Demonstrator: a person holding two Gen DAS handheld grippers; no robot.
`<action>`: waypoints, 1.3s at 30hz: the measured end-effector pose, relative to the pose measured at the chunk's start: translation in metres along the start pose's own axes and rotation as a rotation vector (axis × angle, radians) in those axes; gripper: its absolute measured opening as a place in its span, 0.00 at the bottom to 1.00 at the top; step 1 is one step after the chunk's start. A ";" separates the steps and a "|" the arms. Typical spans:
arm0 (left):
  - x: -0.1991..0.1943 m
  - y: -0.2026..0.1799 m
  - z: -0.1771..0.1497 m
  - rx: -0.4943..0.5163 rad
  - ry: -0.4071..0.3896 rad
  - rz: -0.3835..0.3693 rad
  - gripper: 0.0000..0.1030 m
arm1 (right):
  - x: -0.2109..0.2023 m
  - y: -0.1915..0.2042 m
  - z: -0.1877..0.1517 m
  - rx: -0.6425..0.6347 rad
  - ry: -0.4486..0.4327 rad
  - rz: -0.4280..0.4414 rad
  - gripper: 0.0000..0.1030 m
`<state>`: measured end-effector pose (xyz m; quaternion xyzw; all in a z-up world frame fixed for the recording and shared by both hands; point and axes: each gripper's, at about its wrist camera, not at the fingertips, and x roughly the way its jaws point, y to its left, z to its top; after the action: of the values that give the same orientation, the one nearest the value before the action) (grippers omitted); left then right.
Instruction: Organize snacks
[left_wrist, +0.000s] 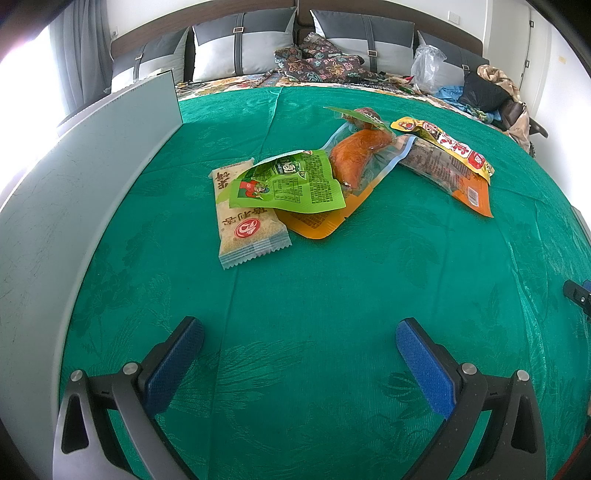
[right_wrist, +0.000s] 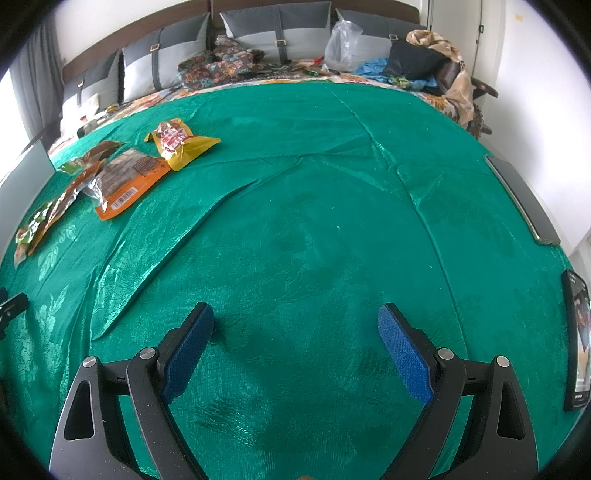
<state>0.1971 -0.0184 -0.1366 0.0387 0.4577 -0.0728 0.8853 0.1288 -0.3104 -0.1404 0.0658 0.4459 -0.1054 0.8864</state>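
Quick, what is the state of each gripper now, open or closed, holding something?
Left gripper: open, holding nothing.
Right gripper: open, holding nothing.

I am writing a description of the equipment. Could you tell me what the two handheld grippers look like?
Both look alike. The left gripper and the right gripper each have two black angular fingers with triangular cut-outs and round silver pivot pins. The fingertip pads are flat, blue and roughly textured. No cables, markings, hands or sleeves are visible.
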 end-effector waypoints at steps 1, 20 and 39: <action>0.000 0.000 0.000 0.000 0.000 0.000 1.00 | 0.000 0.000 0.000 0.000 0.000 0.000 0.90; -0.001 0.003 0.000 0.001 0.000 -0.002 1.00 | 0.000 0.000 0.000 0.001 0.001 0.000 0.90; -0.005 0.106 0.080 -0.256 0.097 -0.068 0.85 | 0.001 0.001 0.000 0.001 0.001 0.000 0.90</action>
<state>0.2766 0.0758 -0.0860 -0.0867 0.5065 -0.0416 0.8568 0.1294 -0.3099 -0.1409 0.0665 0.4463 -0.1054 0.8862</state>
